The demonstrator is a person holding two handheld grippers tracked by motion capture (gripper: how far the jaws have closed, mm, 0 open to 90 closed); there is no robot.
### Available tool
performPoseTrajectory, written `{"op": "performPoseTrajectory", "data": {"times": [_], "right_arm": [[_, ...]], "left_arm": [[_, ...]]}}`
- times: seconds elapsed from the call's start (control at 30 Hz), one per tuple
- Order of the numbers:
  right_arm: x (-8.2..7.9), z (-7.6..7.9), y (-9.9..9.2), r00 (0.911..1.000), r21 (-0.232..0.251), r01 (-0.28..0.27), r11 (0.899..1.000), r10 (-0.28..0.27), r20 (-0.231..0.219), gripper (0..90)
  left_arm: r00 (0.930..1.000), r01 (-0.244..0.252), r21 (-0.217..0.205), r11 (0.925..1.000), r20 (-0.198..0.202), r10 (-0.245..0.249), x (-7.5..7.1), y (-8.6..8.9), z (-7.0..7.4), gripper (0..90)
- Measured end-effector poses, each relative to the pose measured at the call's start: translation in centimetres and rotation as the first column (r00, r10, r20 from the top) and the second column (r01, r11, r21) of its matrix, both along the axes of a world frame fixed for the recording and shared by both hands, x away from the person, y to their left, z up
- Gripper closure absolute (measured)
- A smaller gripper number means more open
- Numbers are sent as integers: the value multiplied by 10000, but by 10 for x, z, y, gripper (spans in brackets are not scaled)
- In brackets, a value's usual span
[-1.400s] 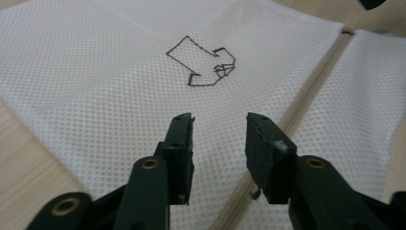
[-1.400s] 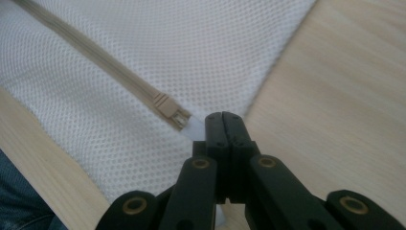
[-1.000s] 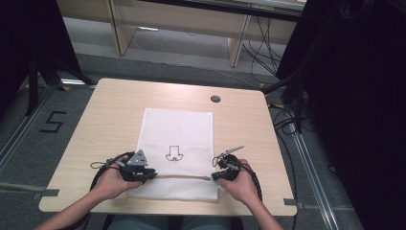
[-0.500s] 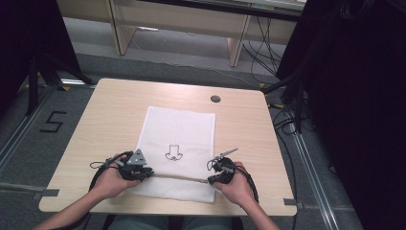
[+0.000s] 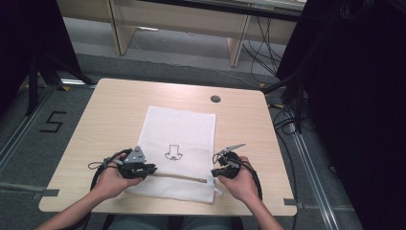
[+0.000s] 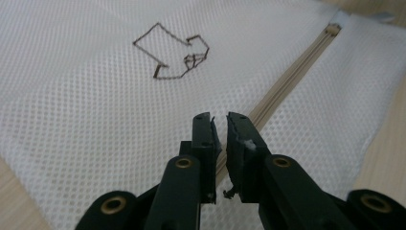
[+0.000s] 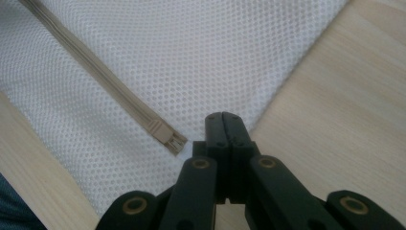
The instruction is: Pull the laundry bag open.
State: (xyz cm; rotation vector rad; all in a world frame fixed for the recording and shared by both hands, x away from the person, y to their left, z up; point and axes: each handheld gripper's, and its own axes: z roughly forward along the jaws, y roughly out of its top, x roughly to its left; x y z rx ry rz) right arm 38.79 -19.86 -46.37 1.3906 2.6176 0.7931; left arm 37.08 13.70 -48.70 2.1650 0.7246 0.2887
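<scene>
Lying flat mid-counter (image 5: 95, 124), a mesh bag (image 5: 184, 134) is flanked by the left tongs (image 5: 152, 168) and right tongs (image 5: 215, 172) at its near zipper (image 5: 179, 177). From the left tongs (image 6: 219, 125), a narrow gap is seen over the zipper (image 6: 282, 86), nothing gripped. The right tongs (image 7: 223, 125) are seen fully closed at the zipper's end (image 7: 167, 136); whether mesh is pinched cannot be told.

Far half of table (image 5: 119, 103) bare; only a small round grommet (image 5: 215, 98) far right; mesh bag (image 5: 184, 129) lies flat, no obstruction.
</scene>
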Motion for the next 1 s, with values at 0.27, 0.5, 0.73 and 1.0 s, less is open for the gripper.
{"op": "performPoseTrajectory", "data": {"times": [0.27,0.5,0.73,1.0], "right_arm": [[-1,-7,-4,9967,-103,401,9991,-407,-701,900],[-1,-9,-5,9972,1,695,9976,-694,-273,847],[-4,-6,-10,9967,86,798,9968,-797,-151,839],[-6,-3,-3,9993,-675,324,9972,-337,-179,900]], "left_arm": [[9987,491,-590,9971,127,-484,0,-29,9,772],[9979,650,-835,9944,116,-642,8,-39,8,648],[9974,609,-840,9946,438,-574,10,-48,8,542],[9935,1107,-869,9900,353,-1080,13,-69,8,530]]}}
